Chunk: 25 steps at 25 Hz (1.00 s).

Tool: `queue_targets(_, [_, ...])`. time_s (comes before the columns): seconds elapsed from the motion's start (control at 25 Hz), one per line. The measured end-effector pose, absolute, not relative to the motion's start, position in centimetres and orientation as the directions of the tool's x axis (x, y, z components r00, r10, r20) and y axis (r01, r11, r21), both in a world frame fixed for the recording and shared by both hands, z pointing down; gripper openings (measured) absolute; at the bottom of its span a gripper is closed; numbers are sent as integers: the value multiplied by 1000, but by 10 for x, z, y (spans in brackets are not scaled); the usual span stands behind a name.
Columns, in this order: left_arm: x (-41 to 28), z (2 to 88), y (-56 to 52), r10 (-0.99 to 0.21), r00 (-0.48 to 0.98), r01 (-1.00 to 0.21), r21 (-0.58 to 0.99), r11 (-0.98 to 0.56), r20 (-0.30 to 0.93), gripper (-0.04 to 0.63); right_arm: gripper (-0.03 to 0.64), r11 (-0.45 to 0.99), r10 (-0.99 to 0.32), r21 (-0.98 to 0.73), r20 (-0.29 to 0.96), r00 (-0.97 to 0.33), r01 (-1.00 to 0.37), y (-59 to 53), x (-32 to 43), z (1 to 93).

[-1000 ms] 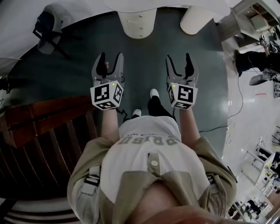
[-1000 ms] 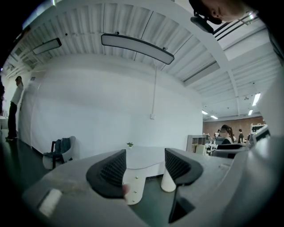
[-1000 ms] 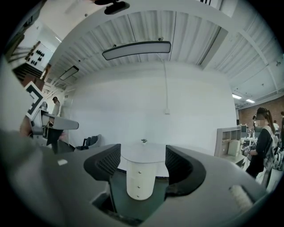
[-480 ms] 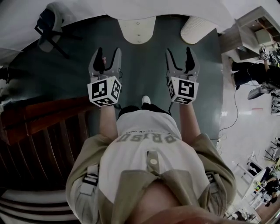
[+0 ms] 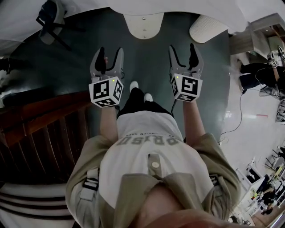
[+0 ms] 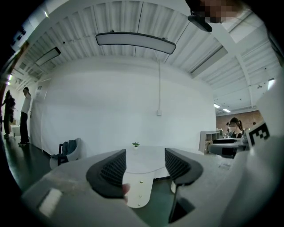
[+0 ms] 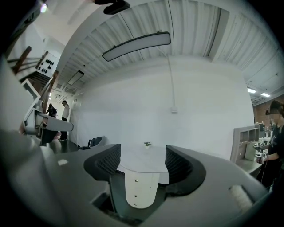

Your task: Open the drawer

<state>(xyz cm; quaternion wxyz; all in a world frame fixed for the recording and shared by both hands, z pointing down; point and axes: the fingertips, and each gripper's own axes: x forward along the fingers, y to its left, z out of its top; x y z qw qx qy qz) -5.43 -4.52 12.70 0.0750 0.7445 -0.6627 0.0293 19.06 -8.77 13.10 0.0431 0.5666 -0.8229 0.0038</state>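
Note:
No drawer shows in any view. My left gripper (image 5: 111, 52) and my right gripper (image 5: 181, 49) are held side by side at waist height over a dark green floor, both open with nothing between the jaws. Ahead stands a white table (image 5: 178, 8) on a rounded white leg (image 5: 143, 24) with small studs. In the left gripper view the left gripper (image 6: 145, 166) frames the white leg (image 6: 140, 195). The right gripper view shows the right gripper (image 7: 141, 162) doing the same with the leg (image 7: 141, 188). A small plant (image 7: 147, 144) sits on the tabletop.
A second white table leg (image 5: 205, 27) stands to the right. A chair draped with dark clothes (image 5: 49, 22) is at the back left. Dark wooden slatted railing (image 5: 40, 129) runs along the left. A cable (image 5: 236, 111), a shelf unit (image 5: 262, 26) and people are at the right.
The person has stepped forward, feet swapping under the body, and the view has shifted slightly. Both grippers stay level, apart and open.

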Motion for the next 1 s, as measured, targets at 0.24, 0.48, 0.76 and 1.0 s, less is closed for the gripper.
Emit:
queue_targets(0.24, [-70,149,-65,-978,120,-991,74,-109,173,285,319,382,-921,53,108,-375,-923,-118,165,157])
queue_targets(0.48, [-86,162,-99,-974,137,-989,84,-124,181,285,318,390,-914,47,142,-380,-920,-158,137,188])
queue_targets(0.76, [-100,178,-141,-968,167,-985,74,-156,188,285,318,392,-904,52,206,-374,-918,-210,103,248])
queue_targets(1.0, [-117,213,-161,-960,176,-983,89,-160,218,285,318,387,-892,49,275,-360,-921,-247,79,326])
